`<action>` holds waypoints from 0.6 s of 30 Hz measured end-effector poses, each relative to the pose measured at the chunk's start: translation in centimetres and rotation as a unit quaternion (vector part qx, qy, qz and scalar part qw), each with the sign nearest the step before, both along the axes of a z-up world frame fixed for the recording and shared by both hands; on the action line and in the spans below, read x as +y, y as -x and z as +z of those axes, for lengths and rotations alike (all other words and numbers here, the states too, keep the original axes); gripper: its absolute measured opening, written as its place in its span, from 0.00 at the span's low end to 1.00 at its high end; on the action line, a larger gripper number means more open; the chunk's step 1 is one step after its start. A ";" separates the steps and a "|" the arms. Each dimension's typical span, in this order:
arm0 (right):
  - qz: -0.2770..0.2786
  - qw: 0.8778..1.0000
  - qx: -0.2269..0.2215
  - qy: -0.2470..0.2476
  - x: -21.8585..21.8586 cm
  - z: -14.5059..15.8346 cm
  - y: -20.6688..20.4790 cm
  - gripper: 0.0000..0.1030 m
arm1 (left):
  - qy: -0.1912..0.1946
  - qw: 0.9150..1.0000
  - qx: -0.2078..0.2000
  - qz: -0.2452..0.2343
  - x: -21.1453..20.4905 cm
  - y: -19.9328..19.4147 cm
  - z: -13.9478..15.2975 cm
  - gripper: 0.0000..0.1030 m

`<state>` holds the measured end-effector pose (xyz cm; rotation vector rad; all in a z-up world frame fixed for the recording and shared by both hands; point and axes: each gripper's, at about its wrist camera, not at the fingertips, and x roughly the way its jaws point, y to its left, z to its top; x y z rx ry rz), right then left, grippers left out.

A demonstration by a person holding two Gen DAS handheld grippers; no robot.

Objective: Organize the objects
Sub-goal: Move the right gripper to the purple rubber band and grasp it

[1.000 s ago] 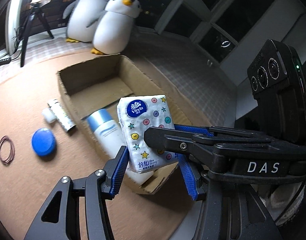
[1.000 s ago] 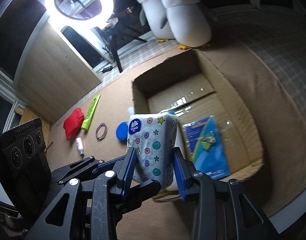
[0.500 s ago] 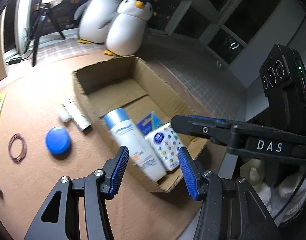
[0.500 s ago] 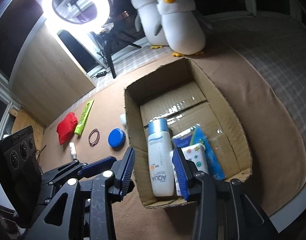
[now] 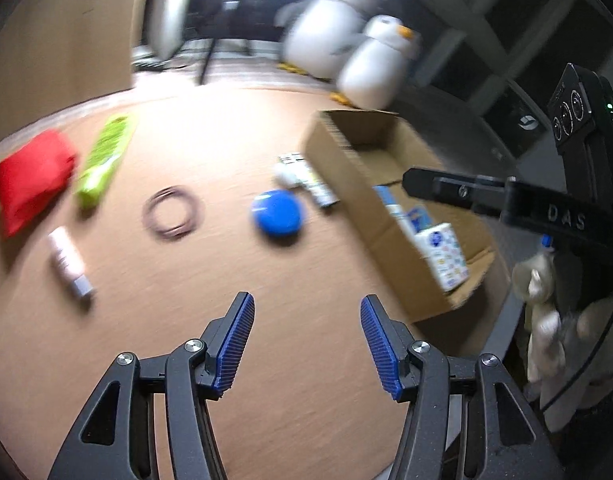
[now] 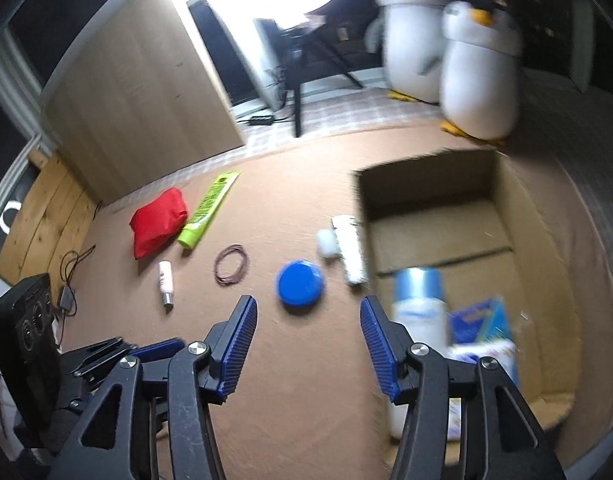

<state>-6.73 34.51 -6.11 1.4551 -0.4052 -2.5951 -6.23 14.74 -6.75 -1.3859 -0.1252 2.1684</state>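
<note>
I see a brown worktop carrying a cardboard box, a blue lid, a white tube, a ring of hair bands, a small white stick, a green tube and a red pouch.

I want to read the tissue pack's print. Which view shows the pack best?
The left wrist view: the tissue pack stands in plain sight inside the cardboard box. In the right wrist view, it is blurred and partly hidden behind the right tongs.
</note>
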 end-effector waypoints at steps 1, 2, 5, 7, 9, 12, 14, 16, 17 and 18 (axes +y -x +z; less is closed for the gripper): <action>0.007 1.000 0.001 0.000 -0.8 -0.2 0.6 0.49 | 0.001 1.000 -0.002 0.009 -1.0 0.0 -0.2 0.58; 0.014 1.000 0.003 0.005 -1.5 -0.5 1.2 0.49 | 0.001 1.000 -0.004 0.020 -2.1 -0.1 -0.4 0.58; 0.033 0.999 0.005 0.027 -3.5 -1.3 2.8 0.49 | 0.006 0.998 -0.010 0.055 -5.8 -0.6 -0.9 0.58; 0.043 0.999 0.003 0.024 -4.9 -2.1 4.2 0.49 | 0.007 0.997 -0.015 0.076 -8.1 -1.0 -1.4 0.58; 0.050 0.998 -0.007 0.024 -6.3 -3.1 5.7 0.49 | 0.009 0.995 -0.020 0.095 -10.2 -1.4 -1.8 0.58; 0.072 0.997 -0.023 0.017 -8.2 -4.6 7.7 0.49 | 0.012 0.992 -0.027 0.119 -12.8 -2.1 -2.3 0.58; 0.078 0.996 -0.040 0.003 -9.3 -5.7 9.1 0.49 | 0.013 0.991 -0.030 0.133 -14.3 -2.6 -2.5 0.58; 0.080 0.995 -0.061 -0.010 -10.2 -7.0 10.5 0.49 | 0.013 0.989 -0.031 0.147 -15.8 -3.1 -2.7 0.58; 0.082 0.994 -0.072 -0.015 -10.6 -7.7 11.1 0.49 | 0.012 0.988 -0.031 0.153 -16.4 -3.3 -2.7 0.58; 0.084 0.993 -0.083 -0.018 -10.9 -8.3 11.6 0.49 | 0.012 0.987 -0.031 0.159 -17.0 -3.5 -2.7 0.58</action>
